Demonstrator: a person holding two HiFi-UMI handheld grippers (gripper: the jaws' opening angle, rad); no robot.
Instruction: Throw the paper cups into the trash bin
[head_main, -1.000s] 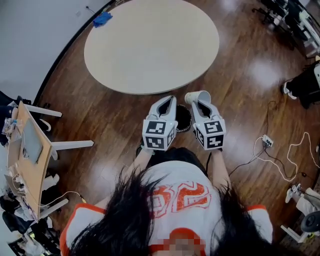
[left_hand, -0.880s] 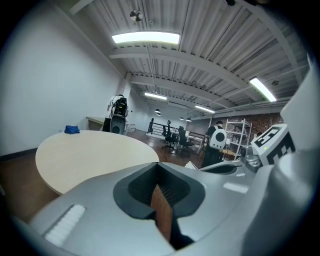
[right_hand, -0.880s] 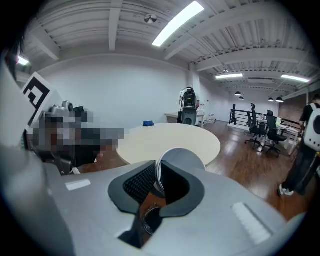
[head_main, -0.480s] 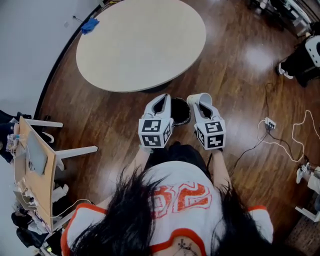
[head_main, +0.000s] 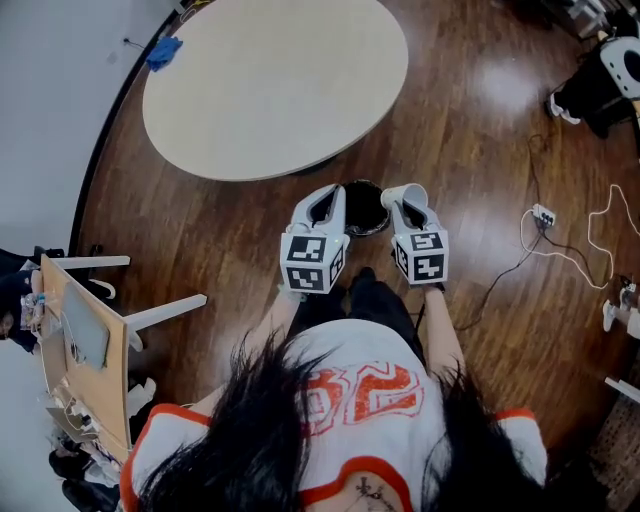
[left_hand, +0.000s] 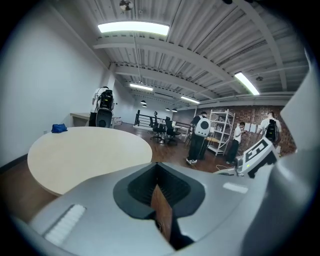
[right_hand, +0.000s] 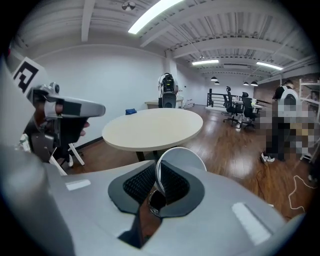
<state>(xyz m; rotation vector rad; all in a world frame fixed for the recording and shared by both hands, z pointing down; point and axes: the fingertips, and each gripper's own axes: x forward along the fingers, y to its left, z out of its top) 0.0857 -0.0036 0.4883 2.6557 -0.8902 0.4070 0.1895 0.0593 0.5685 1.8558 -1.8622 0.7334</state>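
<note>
A white paper cup (head_main: 403, 194) lies tilted in my right gripper (head_main: 409, 203), which is shut on its wall. In the right gripper view the cup's (right_hand: 180, 161) open rim stands up out of the right gripper (right_hand: 159, 184). A black trash bin (head_main: 363, 207) stands on the wooden floor, just beyond and between the two gripper tips. The cup hangs beside the bin's right rim. My left gripper (head_main: 327, 197) is at the bin's left side. In its own view the left gripper (left_hand: 158, 174) is shut with nothing in it.
A round beige table (head_main: 275, 80) stands right behind the bin, with a blue cloth (head_main: 163, 52) at its far edge. A wooden desk with white legs (head_main: 85, 325) is at the left. Cables and a power strip (head_main: 543, 214) lie on the floor at the right.
Both grippers have edged forward with the person, so the bin shows more fully between their tips. The cup stays in the right gripper. The left gripper stays shut.
</note>
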